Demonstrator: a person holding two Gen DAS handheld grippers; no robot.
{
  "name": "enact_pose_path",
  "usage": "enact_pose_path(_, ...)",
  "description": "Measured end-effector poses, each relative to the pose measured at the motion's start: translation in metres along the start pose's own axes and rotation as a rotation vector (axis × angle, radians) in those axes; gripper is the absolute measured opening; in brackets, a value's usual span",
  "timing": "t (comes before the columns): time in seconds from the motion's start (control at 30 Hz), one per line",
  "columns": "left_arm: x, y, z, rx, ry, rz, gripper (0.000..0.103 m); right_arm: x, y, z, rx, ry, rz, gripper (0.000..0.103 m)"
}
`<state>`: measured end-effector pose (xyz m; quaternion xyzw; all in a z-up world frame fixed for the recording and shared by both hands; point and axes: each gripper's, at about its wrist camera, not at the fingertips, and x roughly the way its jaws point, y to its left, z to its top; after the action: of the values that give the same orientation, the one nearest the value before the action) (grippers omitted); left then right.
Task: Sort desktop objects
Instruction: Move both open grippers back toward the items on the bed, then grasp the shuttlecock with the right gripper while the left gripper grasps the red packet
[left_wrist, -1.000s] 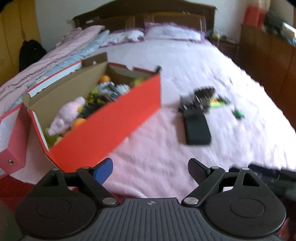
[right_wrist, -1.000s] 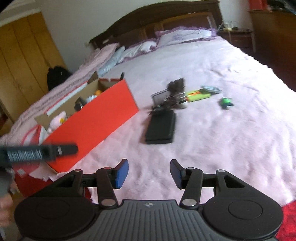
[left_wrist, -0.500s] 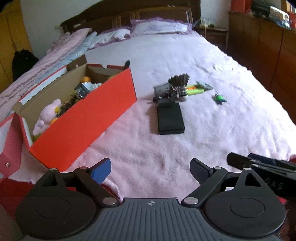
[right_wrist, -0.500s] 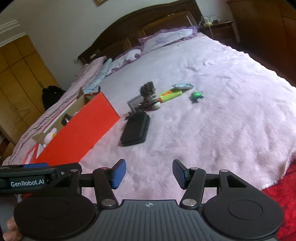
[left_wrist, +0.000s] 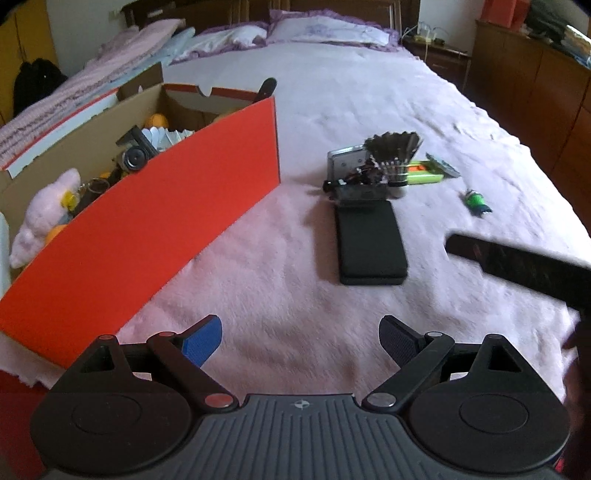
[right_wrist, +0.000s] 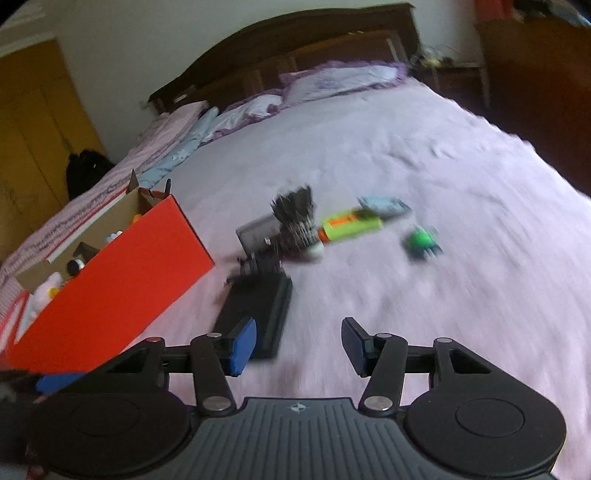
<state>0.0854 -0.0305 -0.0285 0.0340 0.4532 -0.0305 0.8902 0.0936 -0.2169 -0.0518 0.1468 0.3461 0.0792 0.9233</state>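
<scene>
Moved: both grippers nearer the black case (left_wrist: 370, 243) than before.
Bed (left_wrist: 332, 110): fuzzy pink.
Box (left_wrist: 147, 225): red cardboard, rectangular.
Jaws: left gripper (left_wrist: 301, 334) wide open, empty; right gripper (right_wrist: 299, 345) apart, just closing slightly, empty.
Blurred: right view.

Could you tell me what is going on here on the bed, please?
A person holds a gripper in each hand over a pink bedspread and is sorting loose things into a red cardboard box, which already holds a plush toy and other bits. Both the left gripper and the right gripper are open and empty. Still out on the bed are a black case, a dark shuttlecock, a green and orange item and a small green toy.
</scene>
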Motion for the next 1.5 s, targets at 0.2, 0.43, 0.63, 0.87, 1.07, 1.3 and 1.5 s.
enact_pose_path(0.2,0.026,0.010,0.019,-0.016,0.000,-0.025,0.093,0.055,0.010,0.039,-0.084,0.005,0.000,0.054)
enact_pose_path(0.43,0.049,0.008,0.054,-0.025,-0.053,-0.049,0.093,0.119,0.011,0.065,-0.149,0.040,-0.055,0.054)
enact_pose_path(0.63,0.058,0.008,0.063,-0.055,-0.060,-0.051,0.093,0.148,0.011,0.072,-0.170,0.051,-0.066,0.042)
enact_pose_path(0.87,0.062,0.001,0.069,-0.037,-0.074,-0.057,0.093,0.117,-0.002,0.065,-0.082,0.020,-0.062,0.029)
enact_pose_path(1.07,0.085,-0.024,0.094,0.023,-0.087,-0.080,0.093,0.061,-0.028,0.040,0.017,0.013,-0.071,0.029)
enact_pose_path(1.3,0.136,-0.049,0.117,0.069,0.000,-0.059,0.089,0.019,-0.043,-0.008,0.086,0.072,-0.102,0.029)
enact_pose_path(1.5,0.133,-0.042,0.111,0.025,0.003,-0.137,0.054,0.013,-0.044,-0.033,0.111,0.103,-0.104,0.028)
